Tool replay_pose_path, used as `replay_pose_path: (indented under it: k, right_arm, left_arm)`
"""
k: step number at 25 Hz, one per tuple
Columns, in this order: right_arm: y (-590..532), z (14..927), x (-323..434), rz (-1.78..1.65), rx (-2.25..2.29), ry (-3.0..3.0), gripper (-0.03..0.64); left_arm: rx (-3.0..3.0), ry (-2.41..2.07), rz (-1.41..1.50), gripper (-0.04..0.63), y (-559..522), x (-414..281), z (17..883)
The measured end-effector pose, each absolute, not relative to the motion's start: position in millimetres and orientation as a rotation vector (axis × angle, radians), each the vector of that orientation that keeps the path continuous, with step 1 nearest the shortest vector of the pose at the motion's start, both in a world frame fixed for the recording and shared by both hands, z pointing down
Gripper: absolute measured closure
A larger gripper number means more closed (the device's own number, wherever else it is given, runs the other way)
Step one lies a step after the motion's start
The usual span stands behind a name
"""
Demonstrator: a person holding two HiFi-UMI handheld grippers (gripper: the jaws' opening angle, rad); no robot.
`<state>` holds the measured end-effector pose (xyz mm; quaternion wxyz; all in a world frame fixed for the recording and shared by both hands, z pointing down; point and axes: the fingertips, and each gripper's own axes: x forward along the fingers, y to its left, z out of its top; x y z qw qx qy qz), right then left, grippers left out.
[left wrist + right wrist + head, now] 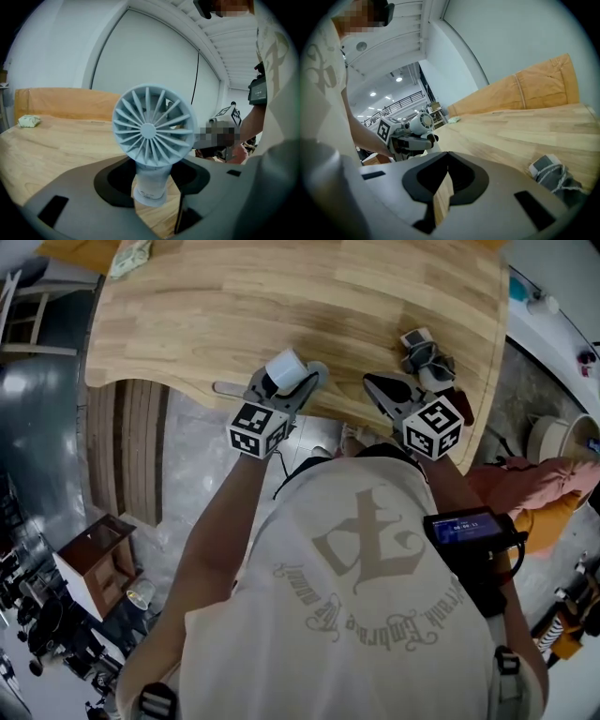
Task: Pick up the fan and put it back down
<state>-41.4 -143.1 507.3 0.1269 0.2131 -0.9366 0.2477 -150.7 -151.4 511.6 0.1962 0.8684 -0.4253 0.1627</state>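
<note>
We hold the small pale-blue plastic fan [284, 366] in the left tool [302, 381] over the near edge of the light wooden counter [281, 296]. The right tool [378, 385] sits just right, before a grey cable-wrapped bundle [427, 354]. A crumpled pale wad [129, 257] lies far left.

The table [281, 306] is bare across its middle. 1 grey corded bundle [427, 357] lies by the right gripper [372, 382], 1 crumpled cloth [129, 257] in the far-left corner.

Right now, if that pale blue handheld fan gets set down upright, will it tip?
Probably top-heavy: the pale blue handheld fan has a wide round head above a narrow handle, so standing it looks tippy. It seems light and stiff plastic; the left tool grips only the handle. Laid sideways, the round head could roll.
</note>
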Motion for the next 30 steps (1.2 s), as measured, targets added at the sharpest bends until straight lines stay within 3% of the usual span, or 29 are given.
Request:
replay_pose_path:
  k: [18,30]
  right_arm:
    - [-163,528,-13,0.749,0.663,-2.681,0.603]
    - [-171,526,-14,0.752,0.710,-2.681,0.603]
  left_arm:
    - [2.470,-1.113,0.543,0.364,-225,-101,549]
    - [2.482,-1.155,0.607,0.364,-254,-106,561]
